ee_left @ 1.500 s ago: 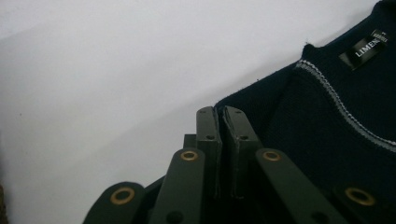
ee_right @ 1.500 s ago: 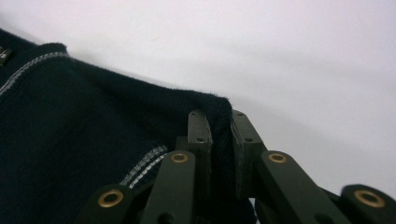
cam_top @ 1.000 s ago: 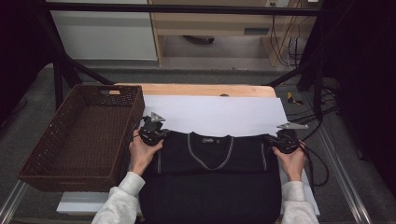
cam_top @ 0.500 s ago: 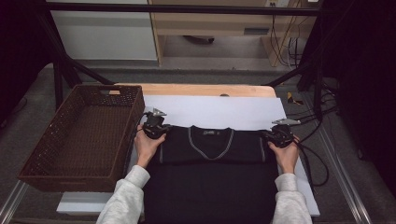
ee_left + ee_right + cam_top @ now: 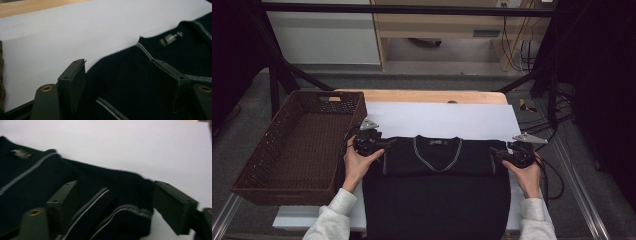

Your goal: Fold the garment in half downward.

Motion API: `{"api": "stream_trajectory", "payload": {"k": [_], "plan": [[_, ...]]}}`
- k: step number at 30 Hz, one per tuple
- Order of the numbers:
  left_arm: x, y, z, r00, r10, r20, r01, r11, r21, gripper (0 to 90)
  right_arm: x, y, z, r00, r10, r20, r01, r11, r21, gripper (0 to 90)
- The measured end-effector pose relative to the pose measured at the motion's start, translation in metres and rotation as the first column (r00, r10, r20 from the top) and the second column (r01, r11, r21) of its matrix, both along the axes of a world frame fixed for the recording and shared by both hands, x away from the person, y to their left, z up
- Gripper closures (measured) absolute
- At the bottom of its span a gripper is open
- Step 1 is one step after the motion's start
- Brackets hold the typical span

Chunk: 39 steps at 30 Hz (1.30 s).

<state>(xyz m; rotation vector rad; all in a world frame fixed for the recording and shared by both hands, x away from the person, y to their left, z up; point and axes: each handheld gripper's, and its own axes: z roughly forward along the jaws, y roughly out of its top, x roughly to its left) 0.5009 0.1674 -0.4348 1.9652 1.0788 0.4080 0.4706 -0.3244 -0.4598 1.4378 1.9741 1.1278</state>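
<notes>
Both grippers released at the sweater's shoulders

Your left gripper (image 5: pixel 379 145) and right gripper (image 5: pixel 502 154) have just been opening; the dark V-neck sweater (image 5: pixel 434 185) lies flat between them at lower centre, shoulder line running left-right, each shoulder loose between spread jaws.

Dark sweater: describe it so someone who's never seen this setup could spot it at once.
Find the white sheet on the wooden table, right of the brown wicker basket. The dark sweater lies flat on the sheet's near half, between the left gripper and the right gripper. It is the one garment there: near-black, with a pale-striped V-neck.
</notes>
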Motion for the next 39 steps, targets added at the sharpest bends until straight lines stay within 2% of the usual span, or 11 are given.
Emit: {"api": "stream_trajectory", "payload": {"k": [3,8,10,16,19,23,28,31,33,36,39], "plan": [[-0.002,0.001,-0.010,0.9998,0.003,-0.021,-0.002,0.9995,0.031,29.2,-0.011,0.000,0.002,0.9996,0.022,-0.015,-0.021,0.999,0.035,14.6],[0.002,0.002,-0.024,0.9985,0.015,-0.053,-0.013,0.9984,0.055,36.1,-0.024,0.000,0.002,0.9990,0.043,-0.014,-0.043,0.998,0.035,12.4],[0.005,0.003,-0.028,0.9978,0.029,-0.059,-0.026,0.9976,0.064,40.5,-0.029,0.001,0.003,0.9987,0.049,-0.014,-0.049,0.998,0.044,12.9],[0.011,0.003,-0.036,0.9970,0.022,-0.074,-0.017,0.9971,0.074,51.6,-0.035,0.003,0.007,0.9970,0.077,-0.003,-0.077,0.996,0.040,14.4],[0.011,0.002,-0.037,0.9961,0.007,-0.088,-0.002,0.9981,0.062,57.7,-0.035,0.005,0.008,0.9967,0.081,-0.002,-0.081,0.996,0.042,14.6],[0.006,-0.001,-0.035,0.9958,-0.019,-0.089,0.026,0.9964,0.080,69.7,-0.034,0.008,0.010,0.9958,0.092,-0.004,-0.091,0.995,0.033,14.9],[0.002,0.000,-0.032,0.9961,-0.008,-0.088,0.016,0.9962,0.085,80.4,-0.030,0.011,0.011,0.9962,0.087,-0.001,-0.087,0.996,0.022,16.2],[0.002,-0.002,-0.033,0.9962,-0.011,-0.086,0.019,0.9952,0.096,81.9,-0.025,0.015,0.011,0.9961,0.088,-0.008,-0.088,0.996,0.010,18.6],[0.002,-0.002,-0.034,0.9964,-0.018,-0.083,0.027,0.9941,0.105,82.0,-0.020,0.016,0.011,0.9960,0.089,0.005,-0.089,0.996,0.000,23.9],[0.001,-0.004,-0.034,0.9973,-0.028,-0.068,0.037,0.9909,0.130,81.7,-0.013,0.017,0.010,0.9975,0.070,0.005,-0.070,0.997,0.019,27.9],[0.002,-0.004,-0.035,0.9969,-0.031,-0.072,0.039,0.9916,0.123,81.6,-0.004,0.019,0.007,0.9981,0.061,-0.001,-0.061,0.998,0.001,30.8]]}}
